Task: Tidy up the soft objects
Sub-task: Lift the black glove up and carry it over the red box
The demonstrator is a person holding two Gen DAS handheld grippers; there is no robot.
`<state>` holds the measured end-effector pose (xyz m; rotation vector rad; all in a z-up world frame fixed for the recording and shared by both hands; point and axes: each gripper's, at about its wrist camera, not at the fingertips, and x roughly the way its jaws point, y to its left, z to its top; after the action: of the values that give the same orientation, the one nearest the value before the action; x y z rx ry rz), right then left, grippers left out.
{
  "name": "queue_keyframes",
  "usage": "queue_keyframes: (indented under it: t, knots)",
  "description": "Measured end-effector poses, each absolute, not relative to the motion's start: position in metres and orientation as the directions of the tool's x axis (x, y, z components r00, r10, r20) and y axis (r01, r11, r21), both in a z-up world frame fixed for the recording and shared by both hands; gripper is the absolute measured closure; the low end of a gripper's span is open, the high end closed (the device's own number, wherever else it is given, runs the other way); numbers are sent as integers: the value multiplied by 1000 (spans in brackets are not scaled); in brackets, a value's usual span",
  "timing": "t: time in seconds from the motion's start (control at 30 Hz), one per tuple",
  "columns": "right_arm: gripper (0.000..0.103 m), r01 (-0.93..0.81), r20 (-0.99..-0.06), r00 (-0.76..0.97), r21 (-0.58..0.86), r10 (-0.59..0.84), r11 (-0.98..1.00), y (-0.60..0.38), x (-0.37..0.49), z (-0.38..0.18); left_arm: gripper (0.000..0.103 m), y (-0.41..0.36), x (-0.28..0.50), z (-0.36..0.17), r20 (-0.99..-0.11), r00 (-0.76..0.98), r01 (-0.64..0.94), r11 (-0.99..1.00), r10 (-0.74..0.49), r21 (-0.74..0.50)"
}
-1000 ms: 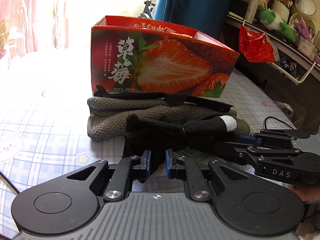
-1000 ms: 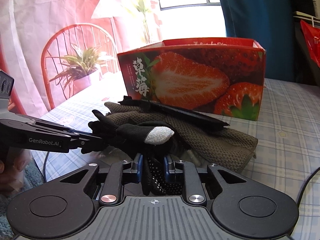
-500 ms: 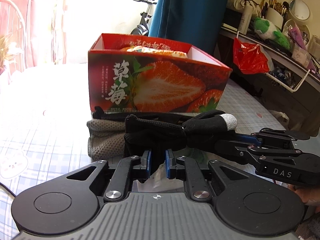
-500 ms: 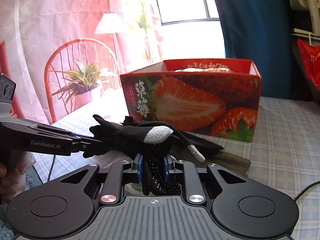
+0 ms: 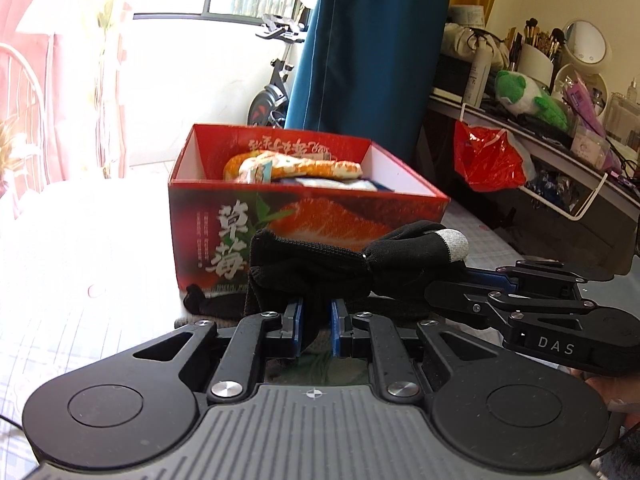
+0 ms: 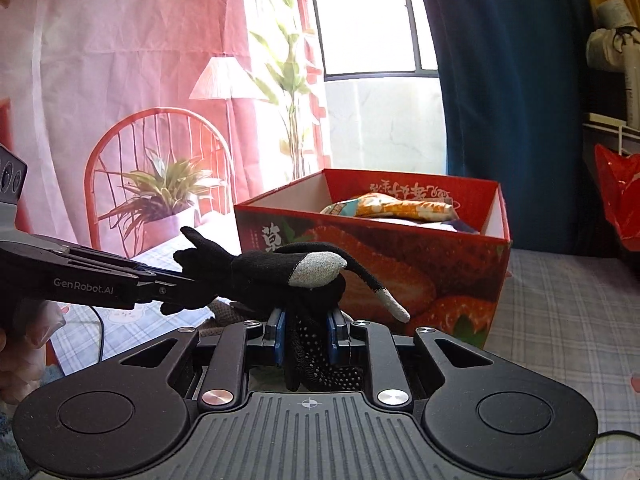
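- The red cardboard strawberry box (image 5: 304,216) is showing white characters "草莓"; "DAS" is reading on the right gripper (image 5: 444,280), "GenRobot.AI" on the left gripper (image 6: 188,284).
- One black knit glove with grey fingertips (image 5: 320,264) is hanging between two grippers — both are clamping it, in front of the box.
- The box is standing open-topped, with folded orange-patterned fabric (image 5: 292,166) lying inside.

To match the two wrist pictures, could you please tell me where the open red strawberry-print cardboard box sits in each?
Left wrist view: the red strawberry-print cardboard box stands centre, left of middle, behind the held black knit glove.
Right wrist view: the box stands centre-right.
Shared landmark: the dark blue curtain.
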<state>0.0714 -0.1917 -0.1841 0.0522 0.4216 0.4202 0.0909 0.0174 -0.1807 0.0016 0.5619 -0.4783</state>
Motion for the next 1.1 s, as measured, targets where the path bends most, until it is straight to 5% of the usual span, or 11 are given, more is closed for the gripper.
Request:
queue_keyframes:
  t: [1.1]
  knots:
    - [85, -371, -395, 842, 73, 368, 926, -208, 181, -130, 88, -3, 187, -143, -508, 732, 428, 887, -453, -175]
